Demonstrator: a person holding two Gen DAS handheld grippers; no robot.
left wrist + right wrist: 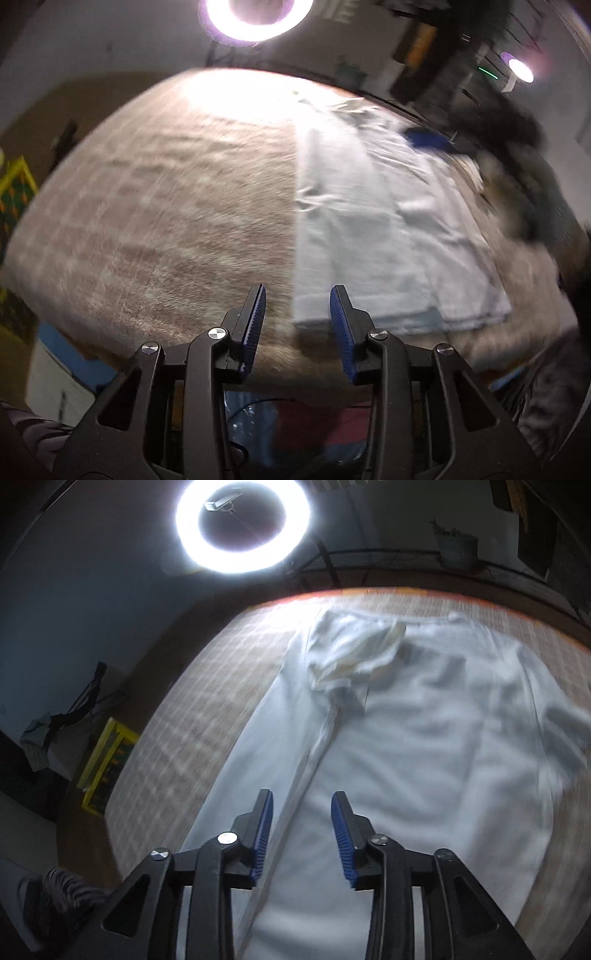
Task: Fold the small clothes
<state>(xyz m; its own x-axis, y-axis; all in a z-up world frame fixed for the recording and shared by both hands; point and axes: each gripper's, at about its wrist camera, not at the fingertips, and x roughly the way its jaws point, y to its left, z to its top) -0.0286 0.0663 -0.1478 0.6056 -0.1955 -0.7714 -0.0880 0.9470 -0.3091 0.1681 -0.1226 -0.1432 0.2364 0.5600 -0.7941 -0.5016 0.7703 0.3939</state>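
Observation:
A white garment (376,229) lies flat on a beige checked tablecloth (166,221), folded lengthwise with a straight left edge. My left gripper (297,295) is open and empty, hovering over the garment's near left corner. In the right wrist view the same white garment (406,757) fills the middle, its collar (354,653) at the far end and a folded edge running toward me. My right gripper (302,801) is open and empty above the garment's near part. The right gripper's blue pad (428,138) shows blurred at the far right of the left wrist view.
A ring light (242,524) shines at the table's far side. The tablecloth's (207,716) orange-trimmed far edge (406,590) curves behind the garment. A yellow box (107,764) stands on the floor to the left. A potted plant (456,546) sits on a rack behind.

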